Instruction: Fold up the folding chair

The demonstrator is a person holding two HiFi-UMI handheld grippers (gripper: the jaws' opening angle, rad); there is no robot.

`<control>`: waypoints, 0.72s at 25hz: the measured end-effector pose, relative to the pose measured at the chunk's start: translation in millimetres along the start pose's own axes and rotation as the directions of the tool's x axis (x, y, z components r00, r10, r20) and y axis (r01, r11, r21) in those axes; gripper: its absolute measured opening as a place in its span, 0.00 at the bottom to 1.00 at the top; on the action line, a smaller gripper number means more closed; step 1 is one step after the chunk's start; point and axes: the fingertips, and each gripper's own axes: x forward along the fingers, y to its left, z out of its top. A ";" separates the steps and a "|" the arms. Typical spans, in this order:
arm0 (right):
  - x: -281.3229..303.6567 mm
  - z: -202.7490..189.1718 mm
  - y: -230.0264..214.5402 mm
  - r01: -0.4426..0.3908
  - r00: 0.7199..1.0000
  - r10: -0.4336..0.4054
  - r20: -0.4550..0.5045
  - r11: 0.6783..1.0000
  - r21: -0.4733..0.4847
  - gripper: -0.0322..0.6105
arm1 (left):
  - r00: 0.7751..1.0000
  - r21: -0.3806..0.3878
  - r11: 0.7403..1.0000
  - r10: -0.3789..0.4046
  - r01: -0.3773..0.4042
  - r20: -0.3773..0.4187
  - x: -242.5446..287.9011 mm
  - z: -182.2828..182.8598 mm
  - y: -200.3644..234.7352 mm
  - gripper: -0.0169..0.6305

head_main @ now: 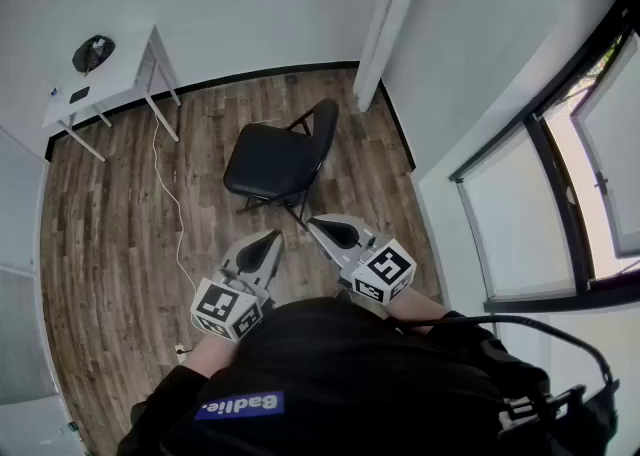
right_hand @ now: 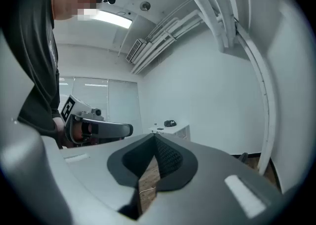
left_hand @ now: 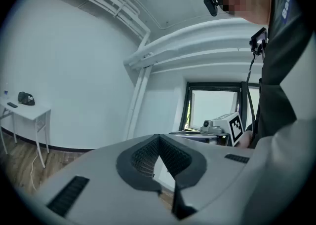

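Observation:
A black folding chair (head_main: pixel 278 158) stands unfolded on the wood floor in the middle of the head view, its backrest toward the right. My left gripper (head_main: pixel 272 238) and right gripper (head_main: pixel 318 224) hover side by side below the chair, close to my body, both apart from it. Each one is shut with nothing between its pads. In the left gripper view my left gripper (left_hand: pixel 157 137) faces a white wall and a window, with the right gripper's marker cube (left_hand: pixel 236 125) at the right. In the right gripper view my right gripper (right_hand: pixel 154 137) faces the white table.
A white table (head_main: pixel 110 74) with a dark object (head_main: pixel 93 52) stands at the back left by the wall. A white cable (head_main: pixel 168 194) trails across the floor left of the chair. A white column (head_main: pixel 385 24) and windows (head_main: pixel 590 164) line the right side.

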 end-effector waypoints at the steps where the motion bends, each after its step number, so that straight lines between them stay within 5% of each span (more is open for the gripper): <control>1: -0.4 -0.2 0.5 0.000 1.000 0.000 0.001 1.000 0.002 0.05 | 1.000 0.000 1.000 0.001 -0.001 0.001 -0.5 0.1 -0.4 0.03; 18: -1.7 -1.9 -12.4 -0.021 1.000 0.021 0.012 0.999 0.041 0.05 | 1.000 -0.012 1.000 0.008 -0.008 0.001 12.7 -1.2 -0.2 0.03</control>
